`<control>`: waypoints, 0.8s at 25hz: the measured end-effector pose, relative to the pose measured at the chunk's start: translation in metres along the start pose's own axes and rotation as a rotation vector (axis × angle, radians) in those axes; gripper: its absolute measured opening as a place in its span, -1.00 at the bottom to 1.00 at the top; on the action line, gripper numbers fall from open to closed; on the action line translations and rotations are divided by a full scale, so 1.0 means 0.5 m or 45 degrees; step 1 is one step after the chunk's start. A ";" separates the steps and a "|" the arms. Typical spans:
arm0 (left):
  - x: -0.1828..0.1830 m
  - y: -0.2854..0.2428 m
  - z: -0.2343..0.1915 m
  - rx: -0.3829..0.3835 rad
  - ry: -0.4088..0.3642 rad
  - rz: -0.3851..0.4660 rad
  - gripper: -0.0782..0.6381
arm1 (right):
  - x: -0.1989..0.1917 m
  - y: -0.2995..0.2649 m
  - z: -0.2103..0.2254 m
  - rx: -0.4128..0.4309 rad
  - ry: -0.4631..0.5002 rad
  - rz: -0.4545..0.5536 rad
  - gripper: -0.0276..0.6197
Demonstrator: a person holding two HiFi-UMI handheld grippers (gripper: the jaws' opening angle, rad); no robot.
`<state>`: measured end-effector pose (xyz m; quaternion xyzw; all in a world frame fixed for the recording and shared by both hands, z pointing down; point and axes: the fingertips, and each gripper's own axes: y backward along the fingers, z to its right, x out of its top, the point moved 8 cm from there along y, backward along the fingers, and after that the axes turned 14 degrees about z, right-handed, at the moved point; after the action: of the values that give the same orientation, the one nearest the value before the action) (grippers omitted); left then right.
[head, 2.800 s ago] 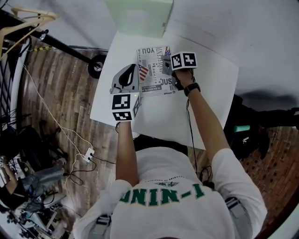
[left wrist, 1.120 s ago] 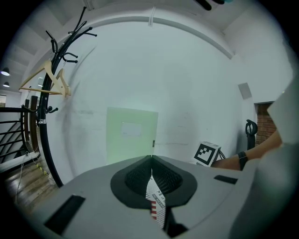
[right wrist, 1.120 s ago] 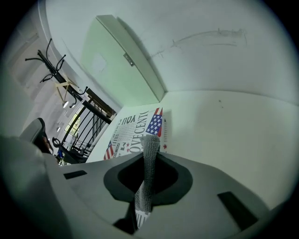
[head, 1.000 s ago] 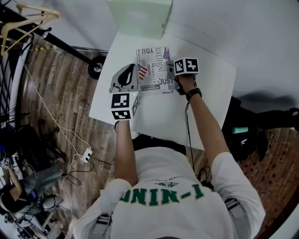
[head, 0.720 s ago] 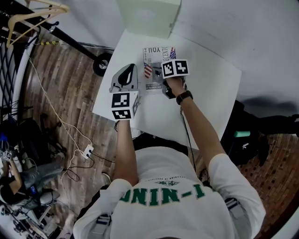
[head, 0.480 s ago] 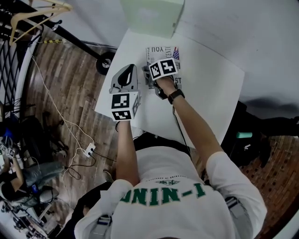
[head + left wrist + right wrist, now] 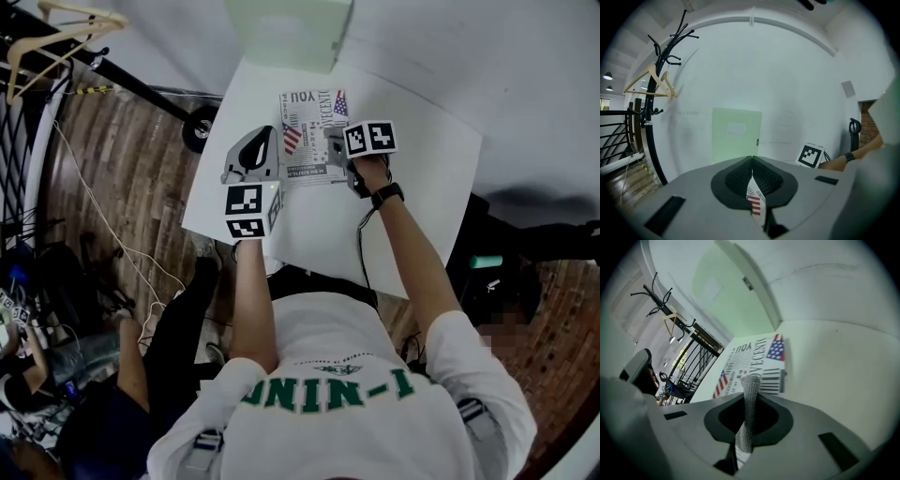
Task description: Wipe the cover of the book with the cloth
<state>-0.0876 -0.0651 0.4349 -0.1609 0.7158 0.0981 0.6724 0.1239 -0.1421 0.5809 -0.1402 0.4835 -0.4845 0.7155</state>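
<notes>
The book (image 7: 305, 141), its cover printed with black text and flags, lies flat at the far middle of the white table (image 7: 422, 178). My right gripper (image 7: 336, 142) sits over the book's right part, shut on a grey knitted cloth (image 7: 749, 404) that stands as a strip between its jaws. In the right gripper view the book (image 7: 750, 364) lies just ahead of the cloth's end. My left gripper (image 7: 265, 136) rests along the book's left edge with its jaws met at the tips. The striped edge of the book (image 7: 756, 204) shows through the slit below them.
A pale green box (image 7: 286, 33) stands at the table's far edge behind the book. A black coat rack with a wooden hanger (image 7: 56, 28) is off to the left over the wood floor. Another person in dark clothes (image 7: 141, 375) crouches at the lower left.
The right gripper swept with the cloth leftward across the cover and has come back to the book's right side. The left gripper stayed put. A person has come into view at lower left.
</notes>
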 end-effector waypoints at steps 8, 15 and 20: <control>0.001 -0.010 0.018 -0.035 -0.003 0.007 -0.74 | 0.008 0.046 0.057 -0.067 -0.031 0.041 -0.82; 0.009 0.014 -0.014 0.025 -0.008 0.008 -0.74 | -0.017 -0.006 -0.066 0.087 -0.041 0.029 -0.82; 0.014 0.036 -0.034 0.067 -0.018 -0.001 -0.74 | -0.065 -0.083 -0.201 0.228 0.030 -0.074 -0.81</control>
<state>-0.1103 -0.0549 0.4281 -0.1428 0.7132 0.0803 0.6815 0.0155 -0.1088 0.5771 -0.0839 0.4424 -0.5479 0.7051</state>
